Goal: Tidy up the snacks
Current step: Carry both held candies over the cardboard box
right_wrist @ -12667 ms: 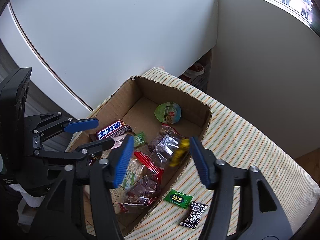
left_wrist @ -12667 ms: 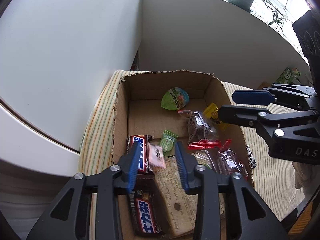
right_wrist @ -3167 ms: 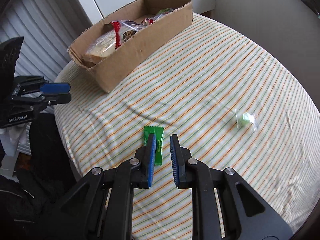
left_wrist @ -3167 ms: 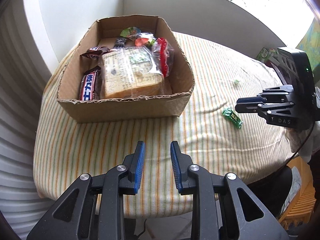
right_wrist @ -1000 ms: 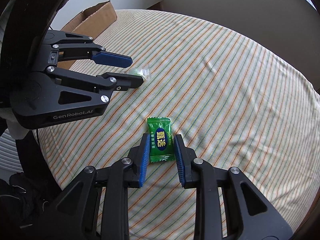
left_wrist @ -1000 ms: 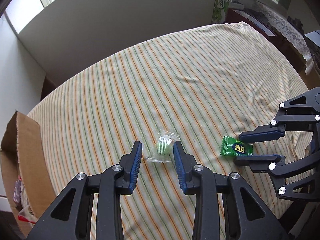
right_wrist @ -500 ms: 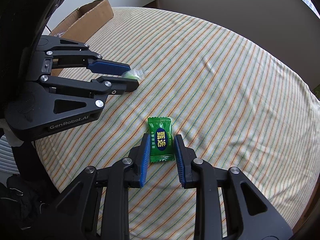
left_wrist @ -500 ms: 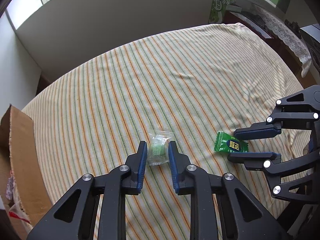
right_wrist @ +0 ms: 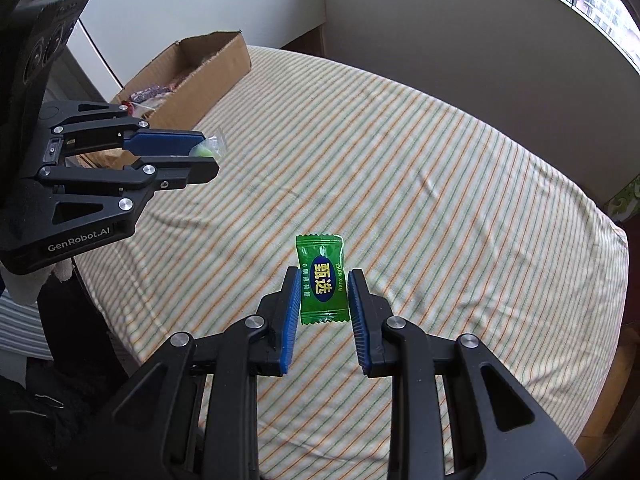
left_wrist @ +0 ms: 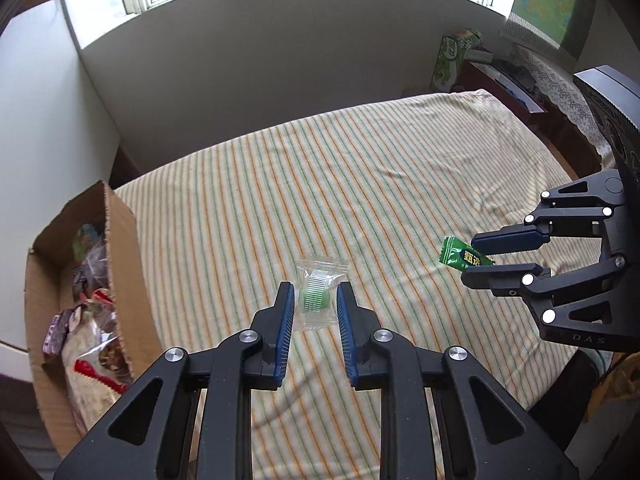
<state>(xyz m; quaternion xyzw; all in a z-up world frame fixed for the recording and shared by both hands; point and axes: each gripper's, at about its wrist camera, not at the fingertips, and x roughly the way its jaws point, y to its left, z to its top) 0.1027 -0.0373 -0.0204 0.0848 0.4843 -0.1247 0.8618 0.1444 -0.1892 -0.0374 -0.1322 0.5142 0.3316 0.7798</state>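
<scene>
Now | left gripper (left_wrist: 313, 304) pinching clear-wrapped candy (left_wrist: 316, 298) | right gripper (right_wrist: 324, 294) pinching green candy (right_wrist: 322, 279)

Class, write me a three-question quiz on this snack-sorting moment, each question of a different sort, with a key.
1. True or false: the left gripper grips a chocolate bar.
2. Which item sits in the right gripper? A) green candy B) biscuit C) red bag
3. Fill in: the cardboard box of snacks stands on the striped ____.

Key: 1 false, it grips a clear-wrapped candy, lifted off the cloth. 2 A. 3 tablecloth.
</scene>
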